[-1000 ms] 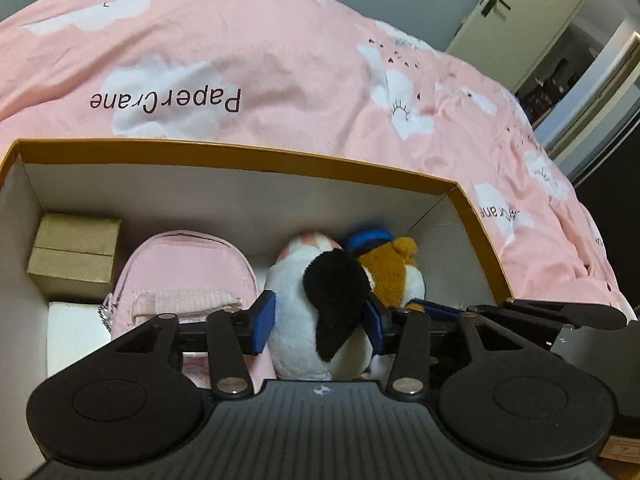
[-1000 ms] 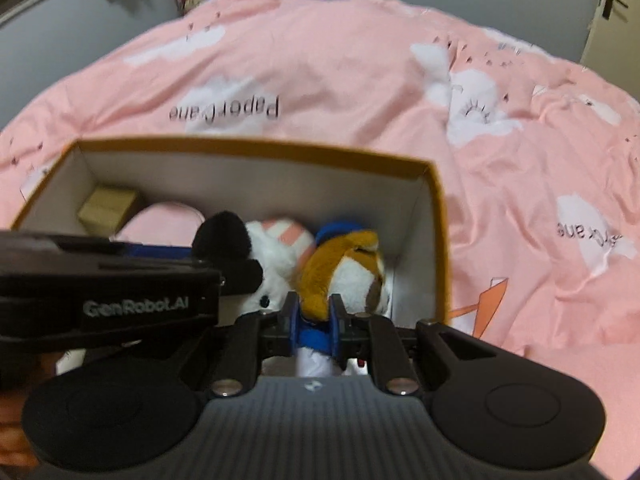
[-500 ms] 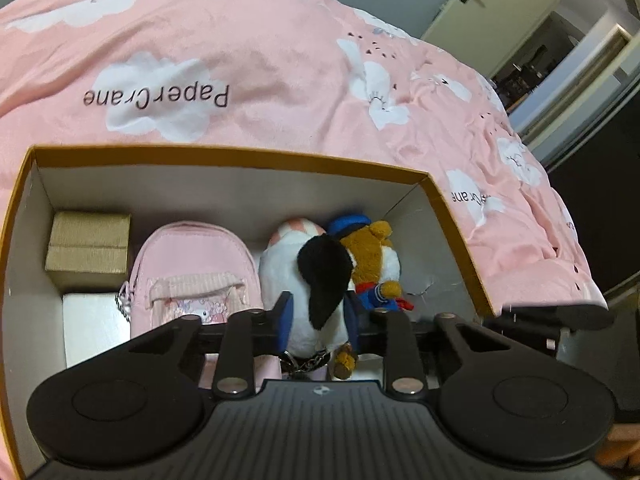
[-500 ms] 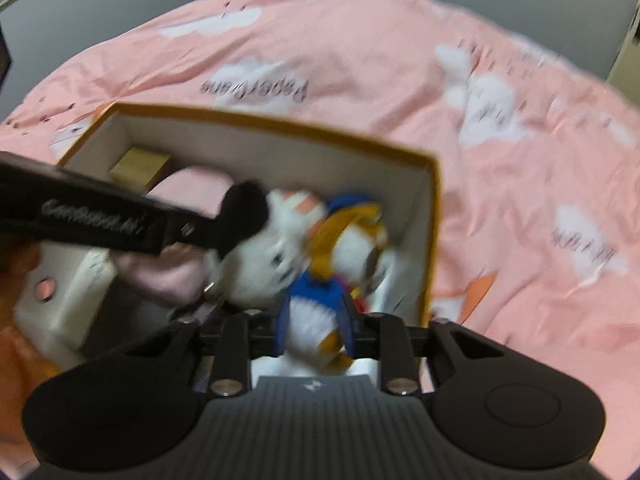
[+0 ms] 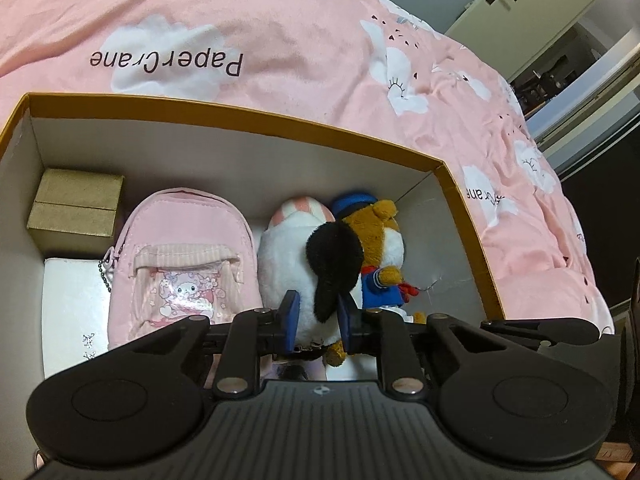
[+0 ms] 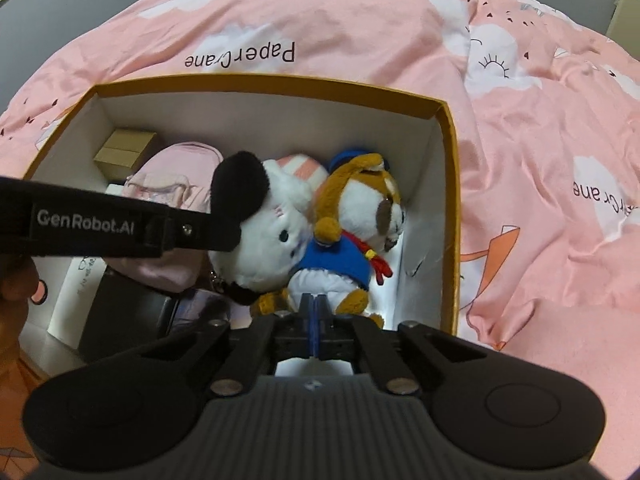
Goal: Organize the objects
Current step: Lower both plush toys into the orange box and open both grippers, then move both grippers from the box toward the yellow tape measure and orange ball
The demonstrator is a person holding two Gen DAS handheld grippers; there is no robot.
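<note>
Your left gripper [image 5: 316, 320] has just been closing, and it's now pinched on the white dog plush [image 5: 298, 264], low on its body with the black ear flopping between the blue pads. The pads look pressed into the fur on both sides, so I'd call that a real hold. Your right gripper [image 6: 316, 312] has also just snapped together; the pads meet with nothing I can see between them. It sits right at the bottom of the sailor-suit plush [image 6: 352, 236], but it doesn't seem to have caught any fabric.

Both toys are in the right half of the orange-rimmed box [image 5: 248, 114], squeezed against each other, with the sailor one nearest the right wall. The pink mini backpack [image 5: 180, 256] is just left of the white dog, and the small gold box [image 5: 76, 208] sits in the far left corner, with a white box [image 5: 72, 292] in front of it. The whole thing rests on the pink bedspread [image 5: 280, 28].

To me this looks like the tidy-up stage: everything's already in, and you're nudging the plushies so they sit neatly. If you shift the white dog, go gently, because its ear and keychain could drag the neighbour along. For the right side, I'd reopen and come in a bit deeper before squeezing again.
</note>
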